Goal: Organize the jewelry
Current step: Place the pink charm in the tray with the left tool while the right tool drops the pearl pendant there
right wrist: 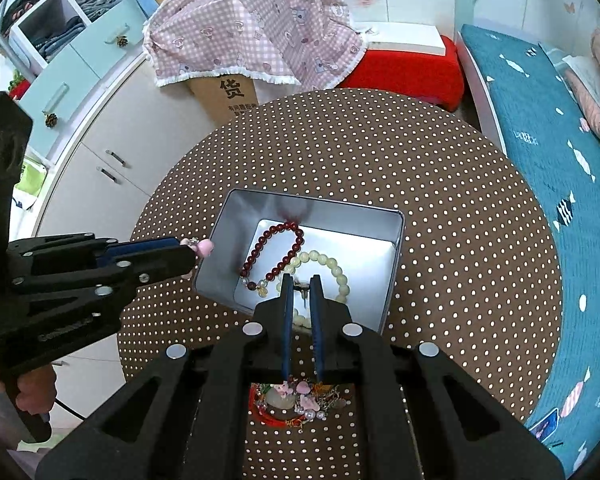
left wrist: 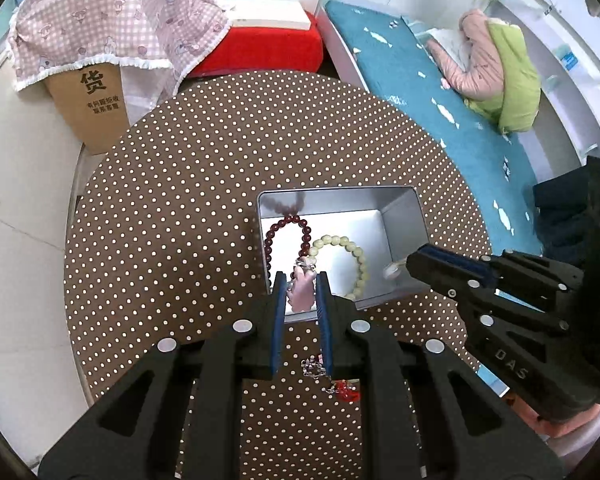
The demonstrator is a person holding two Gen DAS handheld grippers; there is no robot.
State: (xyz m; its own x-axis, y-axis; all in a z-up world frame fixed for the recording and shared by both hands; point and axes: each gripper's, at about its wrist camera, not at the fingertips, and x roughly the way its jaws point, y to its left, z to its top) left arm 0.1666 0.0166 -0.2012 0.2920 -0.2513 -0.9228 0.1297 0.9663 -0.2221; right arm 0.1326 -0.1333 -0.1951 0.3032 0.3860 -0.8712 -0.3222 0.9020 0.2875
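**Left wrist view: pink charm held at tin's edge**

Left tongs [left wrist: 302,280] pinch a pink charm [left wrist: 303,290] over the tin [left wrist: 400,216] rim at 6 o'clock. Right tongs [right wrist: 300,280], slightly parted and holding nothing, hover above the cream bracelet [right wrist: 342,276]; maroon bracelet [right wrist: 274,248] lies beside it.

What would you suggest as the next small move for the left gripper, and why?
Probably ease it forward over the metal tin and open. The left gripper pinches a pink charm right at the tin's near rim, while both bead bracelets already lie inside.
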